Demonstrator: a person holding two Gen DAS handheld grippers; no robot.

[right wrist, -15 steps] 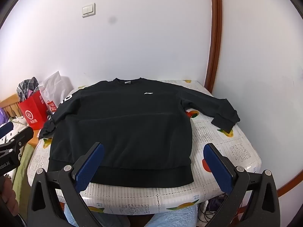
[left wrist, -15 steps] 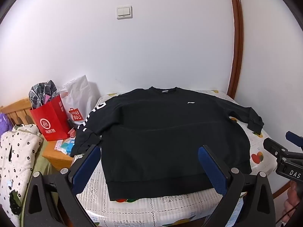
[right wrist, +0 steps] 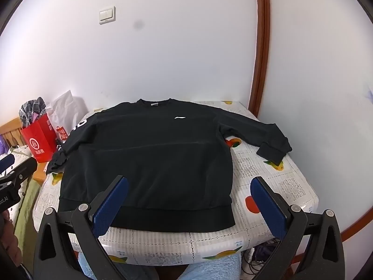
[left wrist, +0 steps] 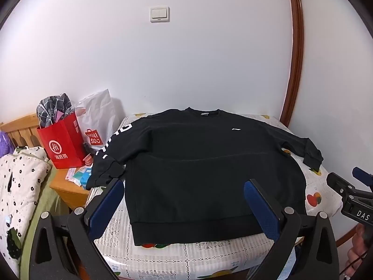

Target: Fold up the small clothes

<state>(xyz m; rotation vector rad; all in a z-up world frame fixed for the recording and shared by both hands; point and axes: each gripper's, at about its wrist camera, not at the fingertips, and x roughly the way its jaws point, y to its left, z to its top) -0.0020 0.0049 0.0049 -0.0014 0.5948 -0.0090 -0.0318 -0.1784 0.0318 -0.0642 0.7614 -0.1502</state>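
A black sweatshirt [left wrist: 209,163] [right wrist: 151,158] lies spread flat, front up, on a small table with a fruit-print cloth [left wrist: 321,193] [right wrist: 268,170]. Its collar faces the wall and its hem is toward me. The left sleeve, with white lettering, hangs over the table's left edge. The right sleeve [right wrist: 263,137] lies bent on the cloth. My left gripper [left wrist: 184,186] hovers open above the hem's left half. My right gripper [right wrist: 188,184] hovers open above the hem's right corner. Nothing sits between either pair of blue pads.
A red paper bag [left wrist: 61,142] stuffed with plaid cloth and a white shopping bag [left wrist: 98,121] stand on a wooden nightstand [left wrist: 67,189] left of the table. A spotted quilt [left wrist: 18,182] lies further left. White walls and a brown door frame [right wrist: 261,53] close in behind.
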